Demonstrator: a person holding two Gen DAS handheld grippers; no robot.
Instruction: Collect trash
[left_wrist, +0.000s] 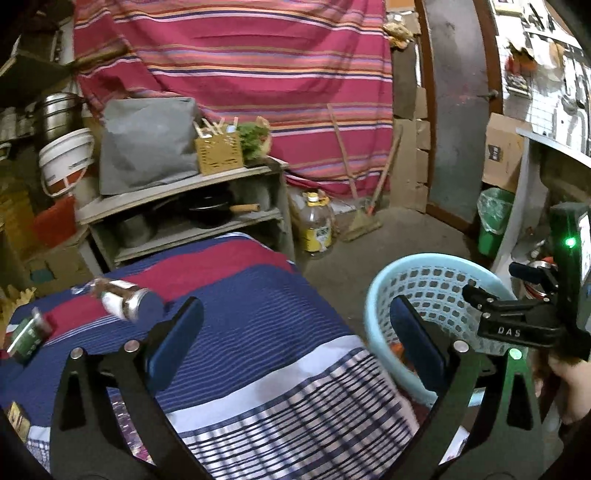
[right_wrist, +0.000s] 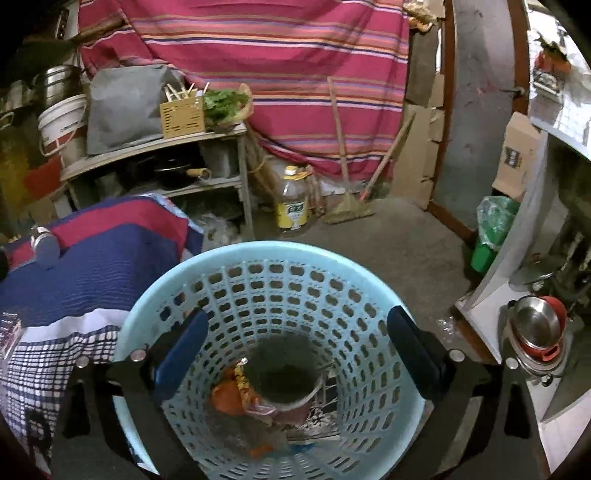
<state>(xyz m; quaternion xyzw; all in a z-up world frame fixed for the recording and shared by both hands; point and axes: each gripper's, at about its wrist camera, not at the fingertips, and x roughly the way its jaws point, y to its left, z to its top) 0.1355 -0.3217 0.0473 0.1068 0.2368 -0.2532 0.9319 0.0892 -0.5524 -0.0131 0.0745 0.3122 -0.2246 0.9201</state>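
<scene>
A light blue mesh basket (right_wrist: 177, 273) stands on the floor beside a surface draped in a blue, red and white striped cloth (left_wrist: 258, 295). At the basket's bottom lie an orange wrapper (right_wrist: 227, 400) and a clear cup (right_wrist: 284, 387). My right gripper (right_wrist: 295, 343) hangs open over the basket mouth, its pads pressing on nothing. My left gripper (left_wrist: 295, 332) is open and empty above the cloth, just left of the basket (left_wrist: 436, 266). On the cloth at the far left lie a shiny can (left_wrist: 125, 302) and a green packet (left_wrist: 27, 338).
A grey shelf (left_wrist: 177, 188) with a pan stands behind the cloth. A yellow oil bottle (left_wrist: 316, 225) and a broom (left_wrist: 360, 221) rest against the striped curtain. A green bin (left_wrist: 493, 221) and a white counter (right_wrist: 517, 240) with steel bowls (right_wrist: 535, 328) are on the right.
</scene>
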